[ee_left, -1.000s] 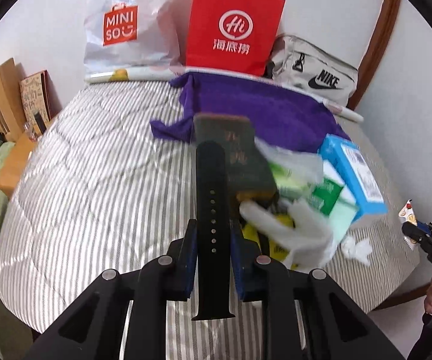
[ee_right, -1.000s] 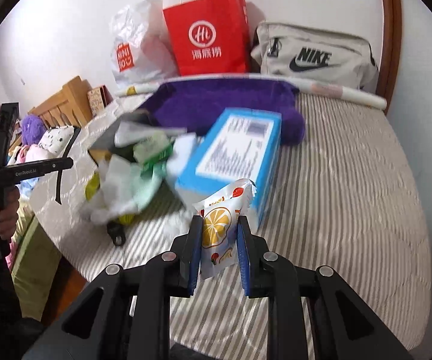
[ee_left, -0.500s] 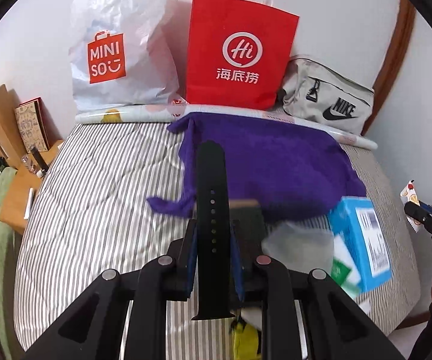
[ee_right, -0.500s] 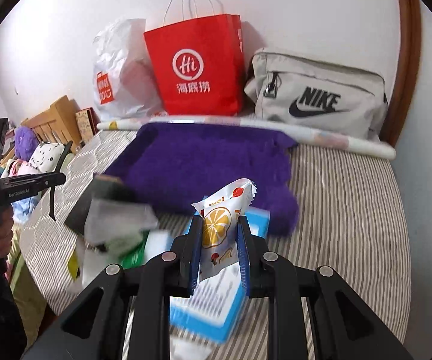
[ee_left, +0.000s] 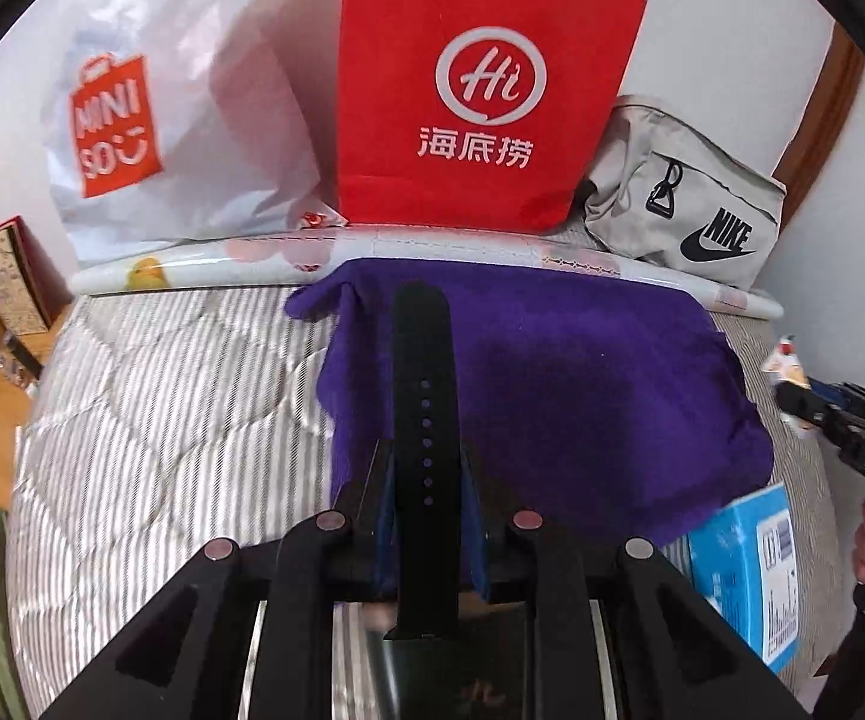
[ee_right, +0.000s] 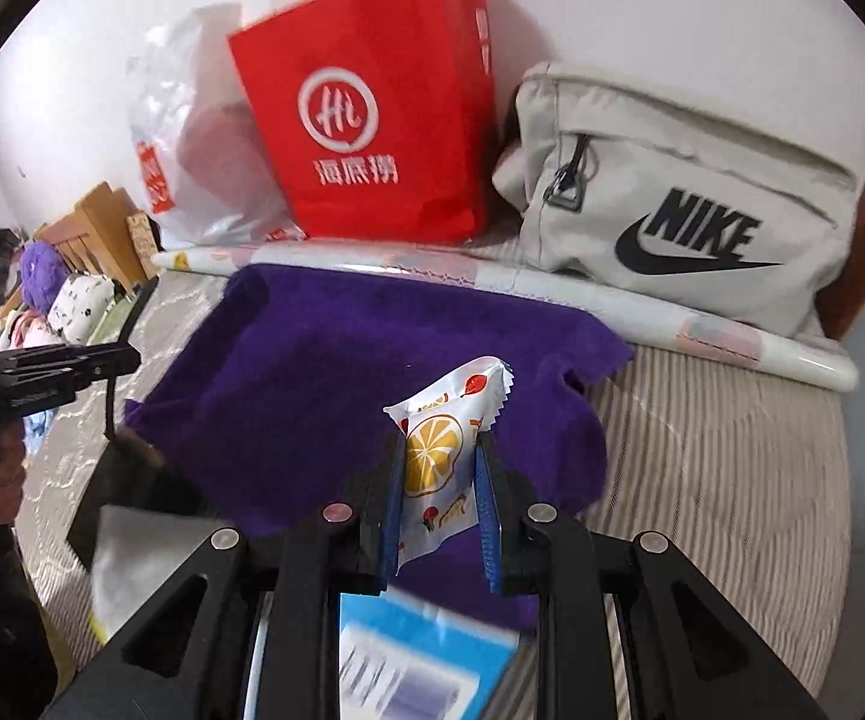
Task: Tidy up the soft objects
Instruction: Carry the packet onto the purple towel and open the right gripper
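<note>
Bed (ee_left: 150,420) with a striped quilt carries a purple towel (ee_left: 582,396); a red bag (ee_left: 480,90), white bag (ee_left: 180,120) and grey bag (ee_right: 690,216) stand against the wall. Left gripper (ee_left: 425,480) fingers clamp a strap (ee_left: 423,420), right gripper (ee_right: 439,480) fingers a snack packet (ee_right: 441,438), both over the towel.

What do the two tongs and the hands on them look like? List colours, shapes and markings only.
Both the left tongs and the right tongs are matte black angular frames with triangular cut-outs, round silver pins and blue finger pads. From the side, each has a black pistol-style handle with small white lettering, too blurred to read. Bare-skinned hands grip them; no sleeves or cables show.
</note>
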`<action>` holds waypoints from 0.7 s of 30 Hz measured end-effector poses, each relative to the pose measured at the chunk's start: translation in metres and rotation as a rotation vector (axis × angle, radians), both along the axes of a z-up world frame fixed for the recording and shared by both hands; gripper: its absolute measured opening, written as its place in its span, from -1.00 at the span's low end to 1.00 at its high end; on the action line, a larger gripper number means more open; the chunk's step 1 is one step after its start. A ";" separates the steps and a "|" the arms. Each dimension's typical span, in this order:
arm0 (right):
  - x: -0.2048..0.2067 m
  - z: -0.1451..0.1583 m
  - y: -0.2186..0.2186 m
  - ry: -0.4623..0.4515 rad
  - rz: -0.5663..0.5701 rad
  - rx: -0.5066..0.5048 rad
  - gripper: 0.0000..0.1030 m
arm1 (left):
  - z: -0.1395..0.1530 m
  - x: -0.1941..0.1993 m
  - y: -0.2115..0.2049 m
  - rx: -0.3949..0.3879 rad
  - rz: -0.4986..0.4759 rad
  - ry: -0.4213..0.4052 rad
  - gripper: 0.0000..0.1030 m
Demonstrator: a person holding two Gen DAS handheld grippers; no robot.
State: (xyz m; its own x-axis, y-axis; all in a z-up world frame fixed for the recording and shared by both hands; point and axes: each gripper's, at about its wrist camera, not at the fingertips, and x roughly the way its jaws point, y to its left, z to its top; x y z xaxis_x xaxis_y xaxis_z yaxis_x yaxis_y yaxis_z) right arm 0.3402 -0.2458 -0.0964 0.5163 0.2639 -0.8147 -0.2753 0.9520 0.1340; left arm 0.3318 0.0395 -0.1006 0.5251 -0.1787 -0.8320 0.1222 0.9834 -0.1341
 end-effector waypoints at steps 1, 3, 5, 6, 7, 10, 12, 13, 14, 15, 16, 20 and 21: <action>0.009 -0.006 0.003 0.014 0.007 -0.009 -0.56 | -0.002 0.005 0.000 0.000 -0.002 0.007 -0.62; 0.022 -0.016 0.009 0.041 0.019 -0.019 -0.55 | -0.007 0.019 0.000 0.004 -0.006 0.031 -0.62; 0.033 -0.026 0.011 0.068 0.024 -0.035 -0.55 | -0.014 0.033 0.000 0.002 -0.004 0.069 -0.62; 0.038 -0.031 0.012 0.079 0.026 -0.049 -0.55 | -0.017 0.038 0.000 -0.004 -0.007 0.079 -0.62; 0.041 -0.035 0.013 0.083 0.023 -0.064 -0.55 | -0.020 0.043 0.000 -0.009 -0.011 0.087 -0.62; 0.054 -0.048 0.011 0.115 0.021 -0.083 -0.55 | -0.029 0.058 -0.001 -0.006 -0.013 0.112 -0.62; 0.062 -0.055 0.009 0.138 0.016 -0.085 -0.55 | -0.038 0.067 -0.003 -0.001 -0.014 0.132 -0.62; 0.064 -0.058 0.008 0.149 0.015 -0.089 -0.54 | -0.041 0.071 -0.004 -0.001 -0.015 0.142 -0.62; 0.067 -0.061 0.007 0.160 0.016 -0.095 -0.52 | -0.046 0.074 -0.005 -0.003 -0.017 0.156 -0.62; 0.069 -0.064 0.006 0.170 0.017 -0.097 -0.51 | -0.051 0.077 -0.005 -0.007 -0.018 0.172 -0.62; 0.070 -0.067 0.006 0.177 0.017 -0.099 -0.49 | -0.056 0.080 -0.006 -0.014 -0.021 0.185 -0.62; 0.077 -0.074 0.005 0.191 0.025 -0.090 -0.39 | -0.065 0.089 -0.010 0.002 -0.015 0.201 -0.62; 0.078 -0.076 0.005 0.195 0.027 -0.090 -0.34 | -0.067 0.091 -0.011 0.008 -0.015 0.204 -0.62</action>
State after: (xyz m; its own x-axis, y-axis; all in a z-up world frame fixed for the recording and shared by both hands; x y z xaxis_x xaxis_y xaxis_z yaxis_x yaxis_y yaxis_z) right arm 0.4185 -0.2406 -0.1723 0.3407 0.1969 -0.9193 -0.2779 0.9552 0.1016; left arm 0.4227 0.0289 -0.1675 0.3430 -0.1779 -0.9223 0.1077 0.9829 -0.1495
